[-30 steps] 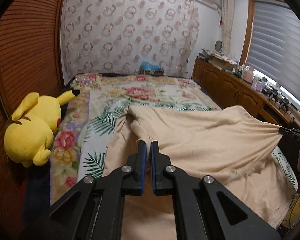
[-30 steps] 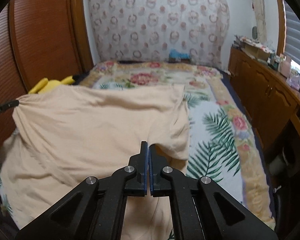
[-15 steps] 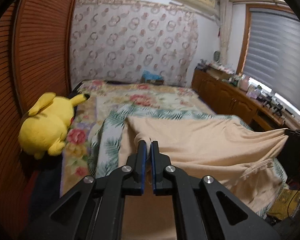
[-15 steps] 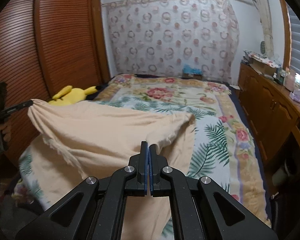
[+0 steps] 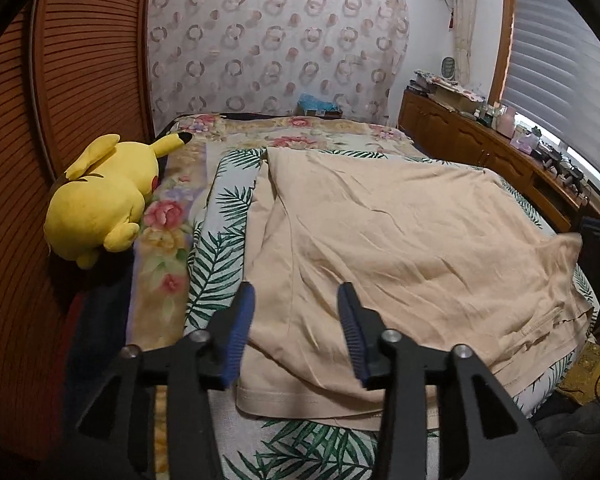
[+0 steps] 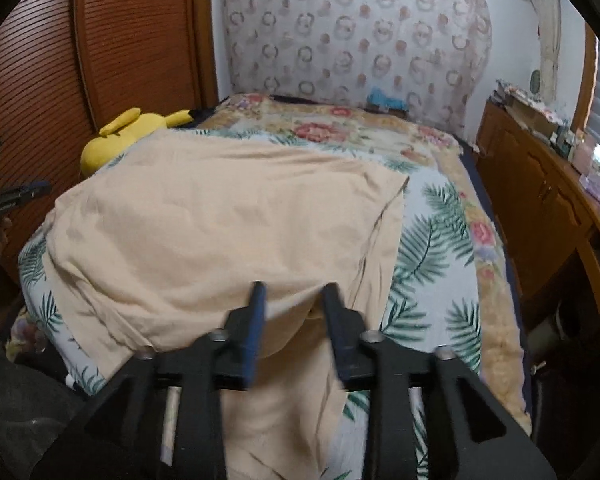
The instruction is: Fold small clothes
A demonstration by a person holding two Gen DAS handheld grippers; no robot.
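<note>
Cloth is now lying slack: the wide peach-beige cotton garment (image 5: 400, 248) is resting folded over itself on the floral, palm-leaf patterned bed (image 5: 216, 240), where half a second ago it was hanging stretched between the two pairs of tongs; both pairs, pressed together on the fabric then, are now spread. The left tongs (image 5: 296, 332) are hovering wide apart over the near left hem, gripping nothing; the right tongs (image 6: 292, 320) are likewise parted, with a bulge of cloth sitting between the blue pads (image 6: 256, 320), though whether it is touching them is hard to say. Judging from this, one fold has just been laid down and released, and the next step is probably a fresh grasp for a second fold, since the garment is still covering much of the bed's width.

The yellow plush toy with black-tipped ears (image 5: 100, 204) is lying at the bed's left edge, well apart from the fabric, against the brown louvred wooden wardrobe (image 5: 60, 80). The lower layer is mostly hidden under the upper one, so how squarely the edges are meeting cannot be told; the near hem in the right view is dropping out of sight below the tongs, and the right view is slightly blurred. The garment's type is unclear.
</note>
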